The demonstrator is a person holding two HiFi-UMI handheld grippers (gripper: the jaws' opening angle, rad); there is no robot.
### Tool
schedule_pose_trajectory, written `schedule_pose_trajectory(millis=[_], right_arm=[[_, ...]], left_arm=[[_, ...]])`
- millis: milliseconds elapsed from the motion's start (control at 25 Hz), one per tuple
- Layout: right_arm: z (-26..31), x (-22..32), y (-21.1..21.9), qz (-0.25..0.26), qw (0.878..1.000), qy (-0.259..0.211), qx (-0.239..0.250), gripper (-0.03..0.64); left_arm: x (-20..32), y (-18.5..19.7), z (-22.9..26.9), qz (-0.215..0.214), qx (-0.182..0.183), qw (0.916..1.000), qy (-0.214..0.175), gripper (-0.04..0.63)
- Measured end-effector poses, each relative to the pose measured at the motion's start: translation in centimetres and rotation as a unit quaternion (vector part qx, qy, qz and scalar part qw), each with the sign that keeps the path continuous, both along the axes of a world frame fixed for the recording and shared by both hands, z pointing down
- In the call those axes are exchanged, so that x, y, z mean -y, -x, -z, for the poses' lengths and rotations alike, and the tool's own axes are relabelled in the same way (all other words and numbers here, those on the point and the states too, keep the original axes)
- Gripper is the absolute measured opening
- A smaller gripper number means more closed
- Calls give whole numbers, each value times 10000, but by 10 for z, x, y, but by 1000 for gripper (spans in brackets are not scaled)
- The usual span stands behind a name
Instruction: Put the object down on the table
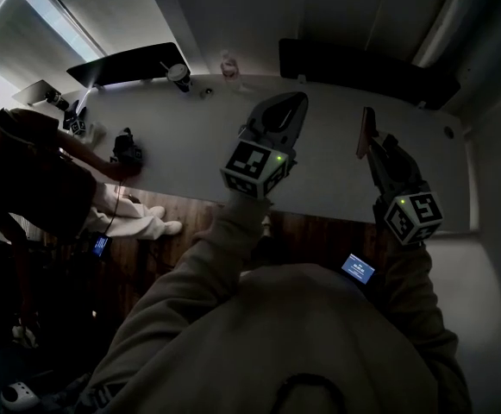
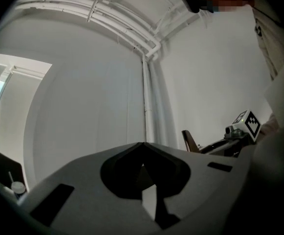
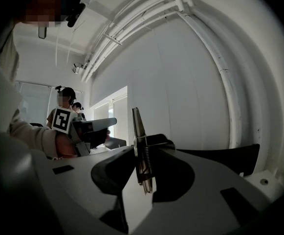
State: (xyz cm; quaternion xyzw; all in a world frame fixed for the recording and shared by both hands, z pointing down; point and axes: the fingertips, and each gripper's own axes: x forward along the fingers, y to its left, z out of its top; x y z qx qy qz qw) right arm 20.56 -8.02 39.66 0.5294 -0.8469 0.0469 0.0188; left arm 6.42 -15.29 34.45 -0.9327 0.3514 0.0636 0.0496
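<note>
A thin wooden clothespin (image 1: 366,133) with a metal spring stands upright between the pads of my right gripper (image 1: 376,147), which is shut on it above the right part of the white table (image 1: 319,179). In the right gripper view the clothespin (image 3: 142,153) sticks up from my right gripper (image 3: 144,156), spring showing. My left gripper (image 1: 286,110) hovers over the table's middle, its jaws together with nothing in them. The left gripper view shows my left gripper (image 2: 142,146) pointing up at a wall, with the clothespin (image 2: 189,140) at its right.
A lidded cup (image 1: 178,76) and a small bottle (image 1: 228,65) stand at the table's far edge. A dark object (image 1: 128,151) lies at the left near another person (image 1: 26,175). Dark chairs (image 1: 362,67) line the far side. The table's near edge runs just under my grippers.
</note>
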Motion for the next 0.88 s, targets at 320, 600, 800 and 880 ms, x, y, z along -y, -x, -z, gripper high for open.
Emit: schedule_pose_trajectory(millis=[320, 600, 800, 880], right_arm=[[0, 75, -1, -297, 9995, 109, -86, 106], [8, 139, 4, -527, 9984, 175, -58, 106], [-4, 162, -6, -578, 9974, 413, 68, 106], [-8, 169, -10, -560, 9973, 470, 55, 106]], left_arm=[[82, 11, 1, -128, -83, 9999, 37, 5], [151, 26, -15, -178, -104, 9995, 250, 5], [170, 21, -26, -158, -18, 9993, 334, 5], [176, 17, -29, -160, -11, 9991, 397, 5]])
